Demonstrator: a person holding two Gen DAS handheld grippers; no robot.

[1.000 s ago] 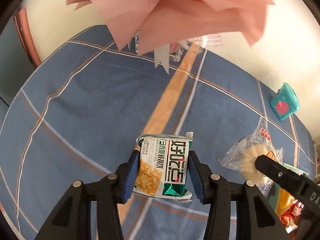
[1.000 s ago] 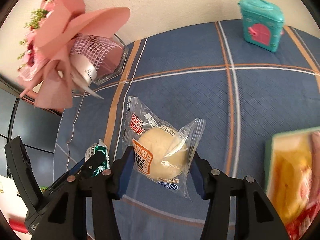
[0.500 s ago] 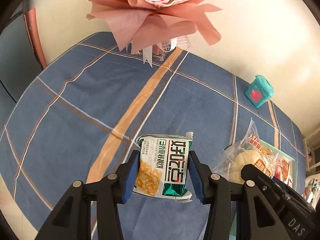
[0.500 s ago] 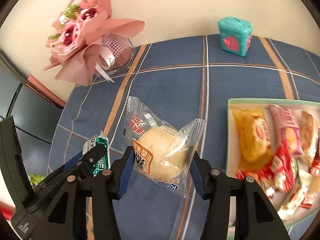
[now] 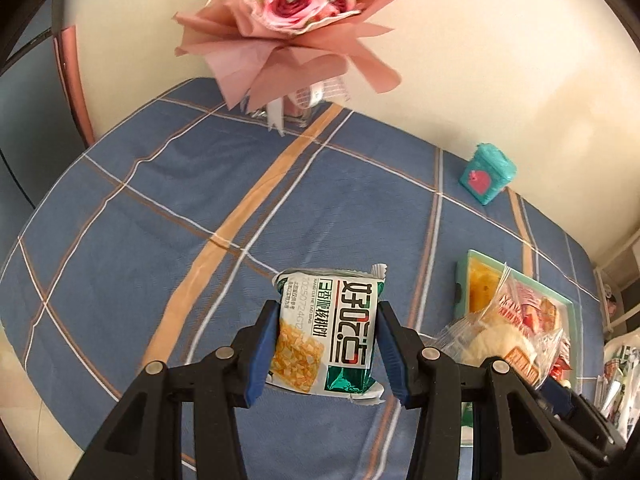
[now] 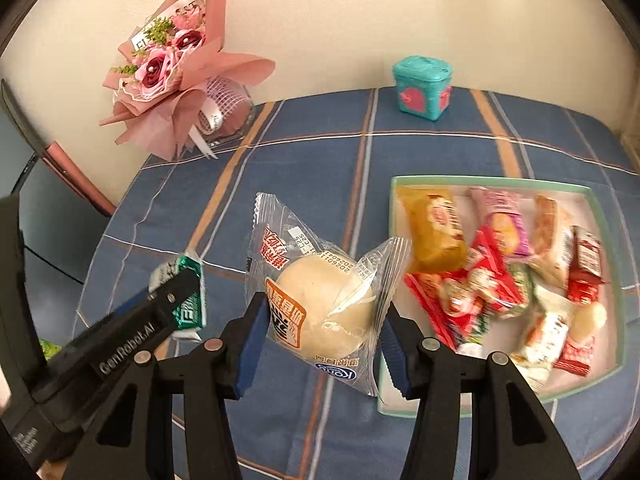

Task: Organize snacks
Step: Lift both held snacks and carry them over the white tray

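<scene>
**Both grippers loaded, held above the cloth**

Left gripper [image 5: 326, 344]: closed on green-white packet [image 5: 326, 334], blue pads pressing both sides, packet upright, top edge sticking out past the fingertips. Lifted clear of blue plaid cloth [image 5: 200, 200]. Same packet seen in right view at left [image 6: 182, 294], behind the left gripper's black finger.

Right gripper [image 6: 320, 334]: closed on clear-wrapped bun [image 6: 324, 300], pads on both sides of the wrapper, wrapper corners flaring up and out. Held just left of tray [image 6: 604, 216], bag's right corner overlapping the tray's left edge in view; touching or not, cannot tell. Bun also visible in left view at right [image 5: 496, 336], in front of tray [image 5: 460, 280].

Tray: pale green rim, on cloth, right side. Holds mixed snack packs [image 6: 500, 280]: yellow, pink, red, white wrappers, piled loosely; slightly blurred.

Background: pink bouquet [image 6: 172, 80] at far left of the cloth by the wall; teal box [image 6: 422, 86] with pink hearts at far edge, well apart from tray.
</scene>
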